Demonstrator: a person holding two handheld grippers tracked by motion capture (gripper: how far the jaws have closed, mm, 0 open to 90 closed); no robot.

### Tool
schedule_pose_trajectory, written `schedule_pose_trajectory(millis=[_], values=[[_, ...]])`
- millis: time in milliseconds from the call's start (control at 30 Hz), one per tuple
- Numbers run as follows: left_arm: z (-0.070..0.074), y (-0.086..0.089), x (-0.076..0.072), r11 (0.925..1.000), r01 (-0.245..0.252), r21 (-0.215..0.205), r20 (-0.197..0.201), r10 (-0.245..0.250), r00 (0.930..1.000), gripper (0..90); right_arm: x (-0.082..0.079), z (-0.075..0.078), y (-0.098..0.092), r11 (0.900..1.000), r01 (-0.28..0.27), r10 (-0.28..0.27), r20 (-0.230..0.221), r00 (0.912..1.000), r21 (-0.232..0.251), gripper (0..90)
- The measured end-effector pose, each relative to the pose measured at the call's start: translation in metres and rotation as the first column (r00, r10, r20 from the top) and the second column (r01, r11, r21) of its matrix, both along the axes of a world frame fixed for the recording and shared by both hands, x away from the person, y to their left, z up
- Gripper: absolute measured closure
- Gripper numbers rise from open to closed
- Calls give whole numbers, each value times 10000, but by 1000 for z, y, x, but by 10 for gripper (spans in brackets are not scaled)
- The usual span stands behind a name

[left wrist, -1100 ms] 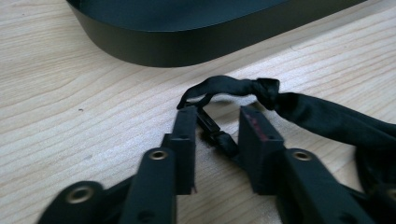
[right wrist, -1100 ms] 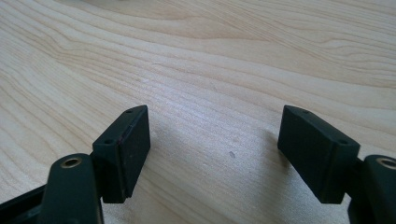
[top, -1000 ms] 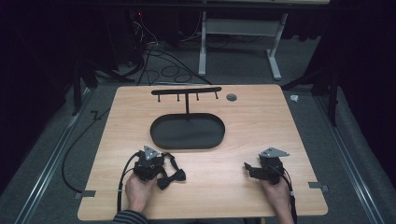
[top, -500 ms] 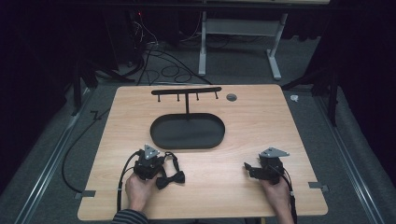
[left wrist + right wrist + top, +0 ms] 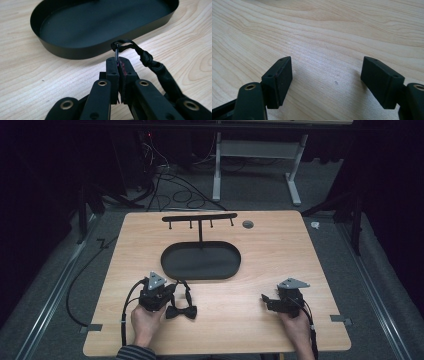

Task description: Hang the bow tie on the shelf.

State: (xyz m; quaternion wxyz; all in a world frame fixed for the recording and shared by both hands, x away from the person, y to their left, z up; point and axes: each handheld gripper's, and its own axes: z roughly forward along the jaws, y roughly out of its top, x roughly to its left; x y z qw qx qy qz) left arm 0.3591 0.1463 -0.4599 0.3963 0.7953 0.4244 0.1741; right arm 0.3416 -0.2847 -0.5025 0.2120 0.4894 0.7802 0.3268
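The left gripper (image 5: 117, 62) has just been closing and now pinches the metal clasp on the strap of the black fabric bow tie (image 5: 181, 310), which lies just short of the black oval metal tray (image 5: 170, 267). Pickup looks done, placement remains. The right gripper (image 5: 325, 80) waits wide open, holding nothing.

One overhead camera, two riding low on the grippers

The high view looked down across the whole wooden table (image 5: 250, 320); the left gripper view faced the black oval tray (image 5: 75, 53) closely, shared with the high view; the right skimmed bare tabletop.
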Motion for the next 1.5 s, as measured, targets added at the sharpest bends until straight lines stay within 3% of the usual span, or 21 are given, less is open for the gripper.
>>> schedule_pose_trajectory(millis=[367, 467, 733, 1500], values=[[15, 1, -4, 9998, 197, 38, 320, -198, 9993, 873, 0, 0, 0, 10000, -1, 1, -4, 10000, 0, 266], [17, 3, -4, 9997, 186, -176, 318, -180, 9993, 873, 0, 0, 0, 10000, -2, 2, -3, 10000, 2, 266], [29, 6, -5, 9993, 265, -251, 599, -250, 9979, 874, 0, 0, 0, 10000, -1, 1, -1, 10000, 1, 266], [54, 3, 6, 9974, 469, -538, 991, -414, 9942, 874, 0, 0, 0, 10000, -4, 4, -19, 10000, 12, 266]])
